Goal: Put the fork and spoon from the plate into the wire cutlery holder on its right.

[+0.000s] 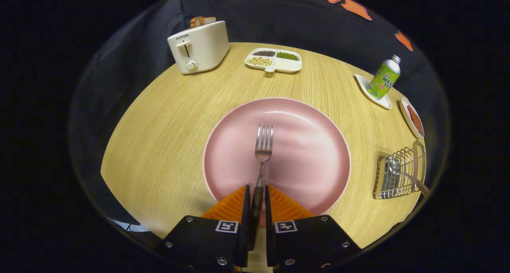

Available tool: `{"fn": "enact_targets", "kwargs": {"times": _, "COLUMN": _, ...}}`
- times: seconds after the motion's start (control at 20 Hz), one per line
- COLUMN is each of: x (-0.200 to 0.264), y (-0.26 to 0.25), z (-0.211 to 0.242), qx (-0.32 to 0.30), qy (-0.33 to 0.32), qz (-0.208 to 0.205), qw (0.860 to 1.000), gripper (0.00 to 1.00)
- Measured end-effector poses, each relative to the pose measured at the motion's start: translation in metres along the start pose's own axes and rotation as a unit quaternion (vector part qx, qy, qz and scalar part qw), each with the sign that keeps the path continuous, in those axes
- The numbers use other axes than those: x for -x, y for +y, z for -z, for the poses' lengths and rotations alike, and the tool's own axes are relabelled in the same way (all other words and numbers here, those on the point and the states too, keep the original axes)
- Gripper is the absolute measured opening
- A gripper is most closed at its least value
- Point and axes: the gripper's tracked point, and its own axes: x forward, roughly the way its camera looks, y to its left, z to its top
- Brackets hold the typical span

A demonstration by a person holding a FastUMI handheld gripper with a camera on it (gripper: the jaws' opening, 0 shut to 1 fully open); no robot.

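The single camera rides on the claw [257,193], looking forward and down along its two fingers from close above the near edge of the round worktop [167,117], facing the booth's dark wall beyond.

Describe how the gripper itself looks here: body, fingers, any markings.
The gripper has two black block-shaped halves, each studded with silver screws and carrying a small square black-and-white marker tag near its inner edge. From each half a ridged, wedge-shaped pad runs forward along a flat, thin finger. No cables are visible.
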Motion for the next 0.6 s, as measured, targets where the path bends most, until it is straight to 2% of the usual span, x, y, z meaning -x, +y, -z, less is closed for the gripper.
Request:
{"fn": "enact_targets", "kwargs": {"times": 0.2, "x": -0.002, "y": -0.004, "z": -0.003, "qx": -0.015, "qy": -0.001, "qz": 0.003, "qw": 1.0, "gripper": 0.09}}
{"fn": "enact_targets", "kwargs": {"times": 0.6, "x": 0.03, "y": -0.032, "z": -0.017, "qx": -0.075, "qy": -0.04, "qz": -0.004, "qw": 0.996, "gripper": 0.04}}
